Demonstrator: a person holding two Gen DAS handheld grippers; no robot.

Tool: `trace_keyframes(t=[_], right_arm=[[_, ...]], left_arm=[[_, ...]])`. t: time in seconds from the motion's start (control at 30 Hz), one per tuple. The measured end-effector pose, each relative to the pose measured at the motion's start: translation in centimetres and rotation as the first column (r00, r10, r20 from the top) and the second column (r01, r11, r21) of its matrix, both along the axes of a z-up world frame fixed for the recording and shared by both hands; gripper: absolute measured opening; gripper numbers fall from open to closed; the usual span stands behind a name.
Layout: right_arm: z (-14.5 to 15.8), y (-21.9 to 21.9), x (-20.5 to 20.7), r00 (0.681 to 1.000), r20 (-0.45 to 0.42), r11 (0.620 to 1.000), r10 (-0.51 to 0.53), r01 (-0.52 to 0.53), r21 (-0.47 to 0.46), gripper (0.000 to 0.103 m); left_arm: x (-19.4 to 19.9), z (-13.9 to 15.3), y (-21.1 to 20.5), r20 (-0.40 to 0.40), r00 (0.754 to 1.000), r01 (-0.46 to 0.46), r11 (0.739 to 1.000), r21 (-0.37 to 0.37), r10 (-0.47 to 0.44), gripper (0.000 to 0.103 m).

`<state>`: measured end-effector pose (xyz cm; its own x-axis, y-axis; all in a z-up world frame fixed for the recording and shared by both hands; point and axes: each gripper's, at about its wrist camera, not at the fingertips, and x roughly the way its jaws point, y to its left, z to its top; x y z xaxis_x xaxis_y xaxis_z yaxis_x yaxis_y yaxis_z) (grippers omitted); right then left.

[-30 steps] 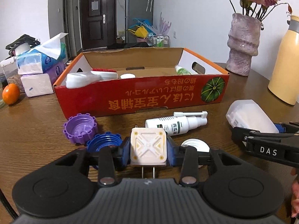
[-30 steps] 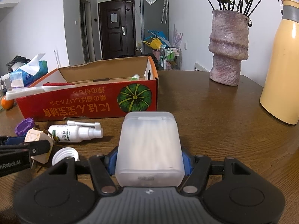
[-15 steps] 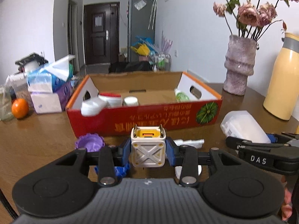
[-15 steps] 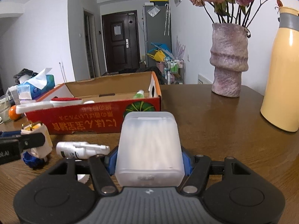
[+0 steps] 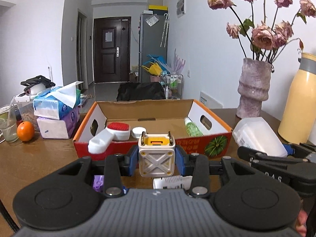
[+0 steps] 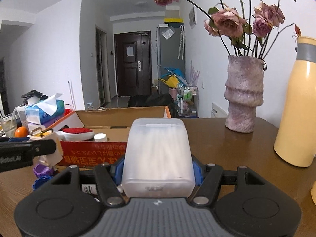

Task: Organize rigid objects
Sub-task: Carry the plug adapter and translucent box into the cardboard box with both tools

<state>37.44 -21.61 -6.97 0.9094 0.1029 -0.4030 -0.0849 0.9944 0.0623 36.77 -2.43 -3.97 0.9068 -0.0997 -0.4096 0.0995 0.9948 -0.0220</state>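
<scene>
My left gripper (image 5: 156, 158) is shut on a cream cube-shaped plug adapter (image 5: 156, 160) with an orange top and two prongs, held in the air in front of the red cardboard box (image 5: 209, 144). My right gripper (image 6: 157, 169) is shut on a translucent white plastic case (image 6: 157, 154), also lifted, to the right of the box (image 6: 94, 154). The case also shows in the left wrist view (image 5: 258, 138), the adapter in the right wrist view (image 6: 49, 146). A white spray bottle (image 5: 171, 181), a purple cap (image 6: 42, 170) and a blue cap (image 6: 41, 182) lie on the table below.
Inside the box lie a red-and-white brush (image 5: 110, 134), a small white jar (image 5: 138, 132) and a green bottle (image 5: 192, 129). Tissue packs (image 5: 57, 108), an orange (image 5: 25, 131) and a glass (image 5: 7, 126) stand left. A vase (image 5: 252, 90) and yellow flask (image 5: 300, 100) stand right.
Both grippers have risen from the table with their objects and tilted up. The adapter and the case now sit at box-rim height; the caps and spray bottle have dropped low in view.
</scene>
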Motion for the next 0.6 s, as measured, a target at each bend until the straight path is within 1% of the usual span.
trace_keyframes(t=[0.27, 0.6], right_arm=[[1.1, 0.8, 1.4, 1.0, 0.02, 1.0, 0.021, -0.021, 0.006, 0.063], [2.0, 2.2, 4.8, 0.999, 0.033, 0.999, 0.04, -0.04, 0.022, 0.063]], left_arm=[[1.7, 0.9, 0.2, 0.016, 0.999, -0.034, 0.999, -0.036, 0.034, 0.04], [4.0, 1.8, 0.8, 0.034, 0.997, -0.068, 0.995, -0.066, 0.071, 0.04]])
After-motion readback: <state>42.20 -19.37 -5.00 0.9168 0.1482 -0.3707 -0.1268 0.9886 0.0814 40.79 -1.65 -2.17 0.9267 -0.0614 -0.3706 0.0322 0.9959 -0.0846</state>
